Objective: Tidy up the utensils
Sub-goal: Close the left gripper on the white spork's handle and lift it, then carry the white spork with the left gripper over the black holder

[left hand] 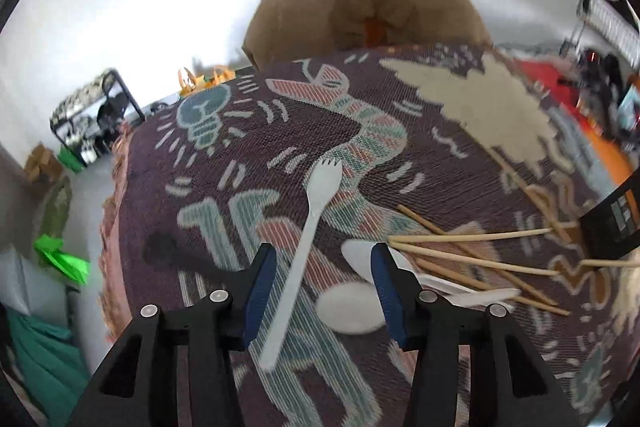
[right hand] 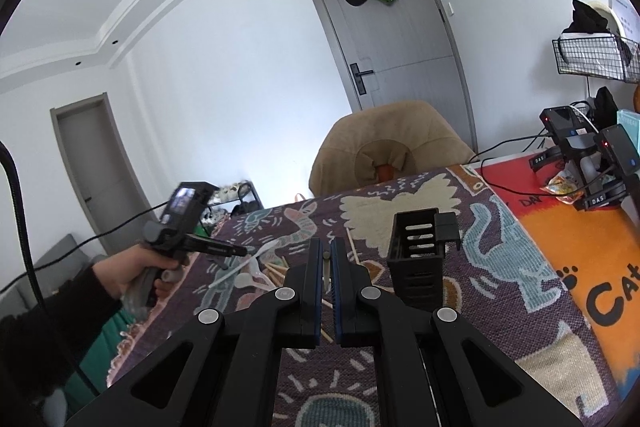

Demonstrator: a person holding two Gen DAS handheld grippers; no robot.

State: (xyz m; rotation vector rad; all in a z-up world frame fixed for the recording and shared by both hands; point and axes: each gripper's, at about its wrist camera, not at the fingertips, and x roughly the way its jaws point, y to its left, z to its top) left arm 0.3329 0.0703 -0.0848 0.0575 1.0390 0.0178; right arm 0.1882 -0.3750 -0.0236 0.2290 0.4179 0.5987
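My left gripper (left hand: 323, 259) is open just above the patterned cloth, its fingers either side of a white plastic spork (left hand: 306, 247). White plastic spoons (left hand: 352, 303) lie by the right finger, beside several scattered wooden chopsticks (left hand: 472, 251). My right gripper (right hand: 327, 247) is shut on a chopstick (right hand: 327, 267), held above the table left of the black slotted utensil holder (right hand: 420, 255). The left gripper (right hand: 224, 249) also shows in the right wrist view, over the spork (right hand: 244, 263) and the spoons (right hand: 250, 277).
A patterned woven cloth (right hand: 500, 287) covers the table. A tan chair (right hand: 396, 151) stands at the far edge. An orange mat (right hand: 592, 267) with black devices and cables (right hand: 580, 155) lies to the right. The holder's corner (left hand: 612, 223) shows in the left wrist view.
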